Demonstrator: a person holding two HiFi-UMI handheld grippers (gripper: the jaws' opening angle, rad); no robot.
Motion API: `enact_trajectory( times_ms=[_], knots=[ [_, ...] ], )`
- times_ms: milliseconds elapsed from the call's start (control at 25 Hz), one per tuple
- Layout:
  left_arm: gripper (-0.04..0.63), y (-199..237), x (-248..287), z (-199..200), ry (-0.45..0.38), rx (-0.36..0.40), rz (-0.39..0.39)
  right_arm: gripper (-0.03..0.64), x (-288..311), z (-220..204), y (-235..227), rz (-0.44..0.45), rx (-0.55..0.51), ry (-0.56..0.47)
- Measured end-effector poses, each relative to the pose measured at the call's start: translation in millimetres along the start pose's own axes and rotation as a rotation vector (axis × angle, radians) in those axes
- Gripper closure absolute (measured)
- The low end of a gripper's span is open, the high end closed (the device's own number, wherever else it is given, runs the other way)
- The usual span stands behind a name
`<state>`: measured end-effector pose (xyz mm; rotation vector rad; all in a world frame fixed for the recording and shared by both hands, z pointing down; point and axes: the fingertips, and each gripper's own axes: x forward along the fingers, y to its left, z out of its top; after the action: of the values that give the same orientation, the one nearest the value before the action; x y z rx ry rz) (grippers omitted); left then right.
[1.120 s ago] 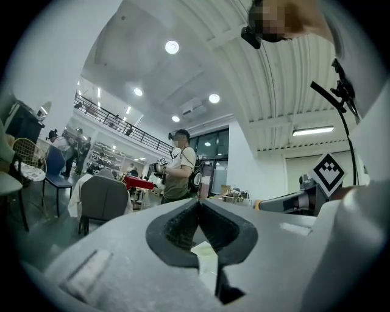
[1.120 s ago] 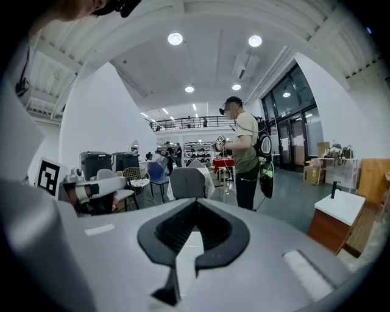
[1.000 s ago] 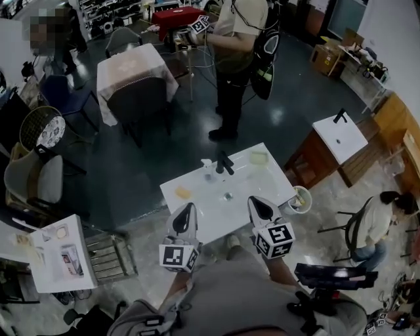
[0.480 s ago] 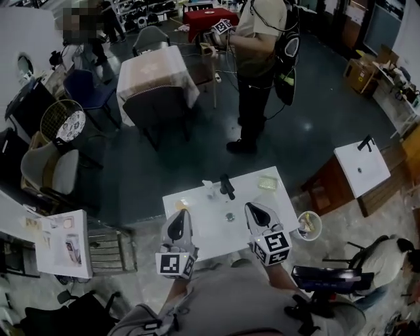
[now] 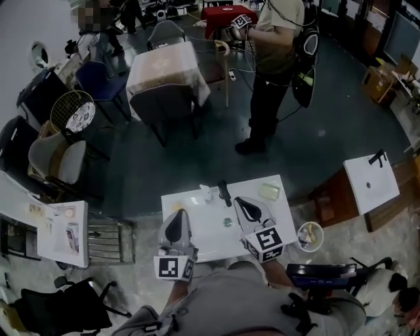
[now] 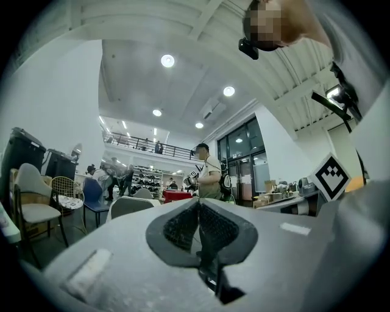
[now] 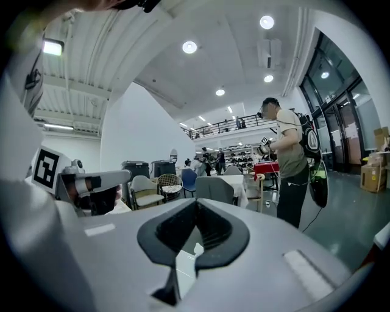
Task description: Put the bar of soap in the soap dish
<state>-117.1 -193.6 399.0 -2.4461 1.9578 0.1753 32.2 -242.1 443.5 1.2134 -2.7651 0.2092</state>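
Both grippers have advanced over the white counter (image 5: 210, 239). Fingers of the left gripper (image 5: 179, 212) and right gripper (image 5: 237, 201) are together, empty. The yellow bar of soap (image 5: 176, 207) lies far left, apart from the pale ridged soap dish (image 5: 270, 191) far right. Grasp not yet begun.

dark glossy floor (image 5: 197, 164); cloth-draped table (image 5: 164, 65); wire-back chair (image 5: 71, 111); red table (image 5: 220, 13); round ceiling lights (image 6: 167, 60)

Dim head view with strong fisheye bending at edges; gripper views lit by round ceiling lamps (image 6: 167, 60), corners vignetted black
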Motion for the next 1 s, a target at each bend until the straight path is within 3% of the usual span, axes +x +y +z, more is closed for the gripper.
enact_trajectory(
  times_ms=[160, 360, 640, 1000],
  knots=[
    [0.595, 0, 2, -3, 0.016, 0.007, 0.013, 0.615, 2, 4, -2, 0.025, 0.002, 0.000],
    [0.594, -8, 4, -5, 0.045, 0.021, -0.035, 0.615, -2, 14, -6, -0.001, 0.004, -0.033],
    [0.594, -21, 6, 32, -0.027, 0.047, -0.116, 0.615, -11, 38, -2, -0.040, 0.005, -0.072],
    [0.595, 9, 3, 62, -0.113, 0.050, -0.092, 0.615, -5, 57, 6, -0.072, -0.013, -0.111]
  ],
)
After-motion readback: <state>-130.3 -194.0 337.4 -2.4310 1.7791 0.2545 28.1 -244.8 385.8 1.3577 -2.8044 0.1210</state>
